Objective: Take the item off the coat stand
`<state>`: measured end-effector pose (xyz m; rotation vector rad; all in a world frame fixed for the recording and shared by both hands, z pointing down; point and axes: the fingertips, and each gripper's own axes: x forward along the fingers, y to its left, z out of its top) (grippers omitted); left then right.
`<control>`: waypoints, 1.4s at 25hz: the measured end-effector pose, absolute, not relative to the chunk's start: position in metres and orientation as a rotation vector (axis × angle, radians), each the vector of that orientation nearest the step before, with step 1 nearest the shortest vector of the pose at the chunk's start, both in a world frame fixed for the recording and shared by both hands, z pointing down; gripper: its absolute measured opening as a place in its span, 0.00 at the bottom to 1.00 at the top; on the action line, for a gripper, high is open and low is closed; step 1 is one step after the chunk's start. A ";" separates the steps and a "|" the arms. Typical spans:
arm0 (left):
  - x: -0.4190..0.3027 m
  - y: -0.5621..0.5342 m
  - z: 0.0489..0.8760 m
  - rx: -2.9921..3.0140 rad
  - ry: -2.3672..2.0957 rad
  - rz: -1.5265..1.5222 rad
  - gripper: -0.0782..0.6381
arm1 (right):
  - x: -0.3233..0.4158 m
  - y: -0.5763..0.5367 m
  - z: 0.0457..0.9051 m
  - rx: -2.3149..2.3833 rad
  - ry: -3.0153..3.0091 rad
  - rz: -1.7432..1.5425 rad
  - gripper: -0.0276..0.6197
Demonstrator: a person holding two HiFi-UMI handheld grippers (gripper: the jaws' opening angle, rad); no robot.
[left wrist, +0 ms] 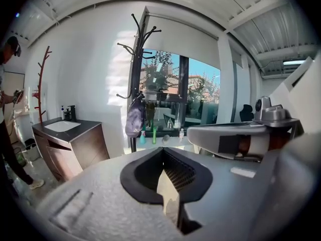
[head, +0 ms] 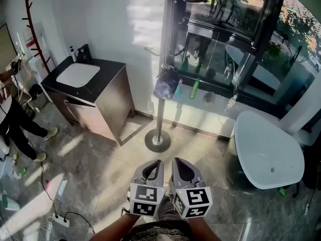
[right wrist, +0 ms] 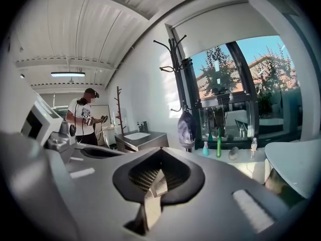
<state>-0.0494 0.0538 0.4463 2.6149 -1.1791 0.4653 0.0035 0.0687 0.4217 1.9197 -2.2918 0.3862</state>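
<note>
Your 2 grippers sit side by side, low in the head view. Left gripper (head: 156, 163) has its jaws pressed together with nothing between them, and so does the right gripper (head: 178, 162). The dark cap (head: 167, 84) hangs on a low hook of the coat stand (head: 160, 115) by the window, well apart from both grippers.

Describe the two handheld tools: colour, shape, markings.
The left tool and right tool look alike: matte grey shells tapering to a point, lined inside with black ribbed pads. Each carries a white marker cube with black square patterns. No cables are visible. The forearms are bare, with no sleeves in view.
</note>
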 end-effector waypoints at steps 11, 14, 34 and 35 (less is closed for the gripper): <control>-0.032 -0.030 0.449 2.580 -1.231 0.481 0.11 | 0.022 -0.018 0.426 1.865 -2.310 0.384 0.05; -0.025 -0.054 0.450 2.568 -1.241 0.483 0.11 | 0.032 -0.045 0.427 1.853 -2.313 0.378 0.05; 0.002 -0.176 0.459 2.481 -1.362 0.485 0.11 | 0.070 -0.196 0.448 1.753 -2.304 0.293 0.09; 0.003 -0.181 0.459 2.478 -1.371 0.484 0.11 | 0.072 -0.202 0.449 1.750 -2.306 0.294 0.09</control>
